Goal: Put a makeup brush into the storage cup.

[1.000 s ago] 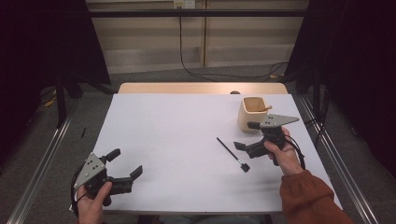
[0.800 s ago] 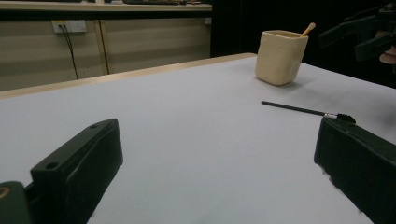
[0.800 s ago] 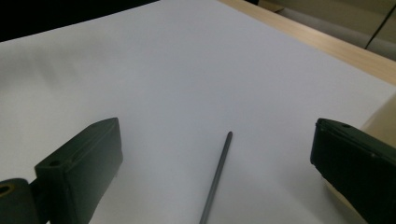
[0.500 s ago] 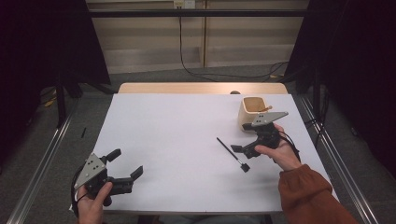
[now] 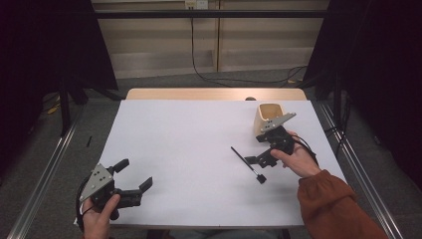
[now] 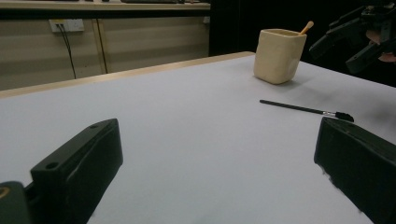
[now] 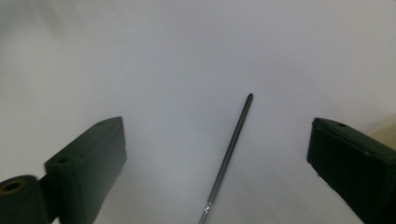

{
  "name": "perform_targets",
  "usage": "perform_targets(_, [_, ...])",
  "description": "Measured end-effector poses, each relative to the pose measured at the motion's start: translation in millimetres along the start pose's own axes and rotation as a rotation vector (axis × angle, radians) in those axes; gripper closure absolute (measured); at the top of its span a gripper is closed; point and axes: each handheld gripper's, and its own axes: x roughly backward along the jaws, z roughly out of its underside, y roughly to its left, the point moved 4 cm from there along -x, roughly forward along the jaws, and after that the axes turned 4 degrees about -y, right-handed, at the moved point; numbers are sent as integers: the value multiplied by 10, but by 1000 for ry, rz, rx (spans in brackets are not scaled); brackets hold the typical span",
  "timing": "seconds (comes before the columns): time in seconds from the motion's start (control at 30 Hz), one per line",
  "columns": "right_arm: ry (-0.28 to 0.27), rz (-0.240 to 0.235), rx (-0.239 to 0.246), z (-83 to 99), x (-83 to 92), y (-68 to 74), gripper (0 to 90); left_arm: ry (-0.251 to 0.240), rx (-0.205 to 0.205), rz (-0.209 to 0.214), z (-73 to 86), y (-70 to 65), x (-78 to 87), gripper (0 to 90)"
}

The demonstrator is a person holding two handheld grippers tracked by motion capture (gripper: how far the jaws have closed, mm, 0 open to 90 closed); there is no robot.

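Observation:
A thin black brush (image 5: pixel 240 156) lies flat on the white table (image 5: pixel 189 144), right of centre, with its dark head (image 5: pixel 261 179) towards the near edge. My right gripper (image 5: pixel 254 149) hovers just over the brush, open, one jaw on each side of the handle (image 7: pixel 231 149). Just behind the right hand stands a cream cup (image 5: pixel 264 113) with a wooden stick (image 6: pixel 307 27) in it. At the near left corner my left gripper (image 5: pixel 134 174) is open and holds nothing. It faces the cup (image 6: pixel 278 56), the brush (image 6: pixel 303 108) and the right gripper (image 6: pixel 359 39).
A wooden strip (image 5: pixel 214 93) borders the far edge of the table. Metal rails (image 5: pixel 45 174) run along the floor on both sides. Cables (image 5: pixel 209 74) lie on the floor behind the table, below a wall socket (image 5: pixel 195 4).
My right gripper has shifted a little to the left, from beside the cup to over the brush. The left gripper has stayed put.

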Motion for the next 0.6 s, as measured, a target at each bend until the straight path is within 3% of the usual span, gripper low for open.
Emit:
perform_targets(0.27, [206,-1,29,13,-109,5,111,1,-1,-1,3,0,-4,11])
perform_targets(0.4, [266,-12,34,23,-161,-8,145,4,-8,0,4,-8,-10,11])
perform_targets(0.53, [319,-9,34,30,-194,-20,118,2,-5,-5,5,-1,-7,11])
perform_targets(0.6, [341,-14,38,32,-197,-27,189,4,-6,-3,6,-1,-10,11])
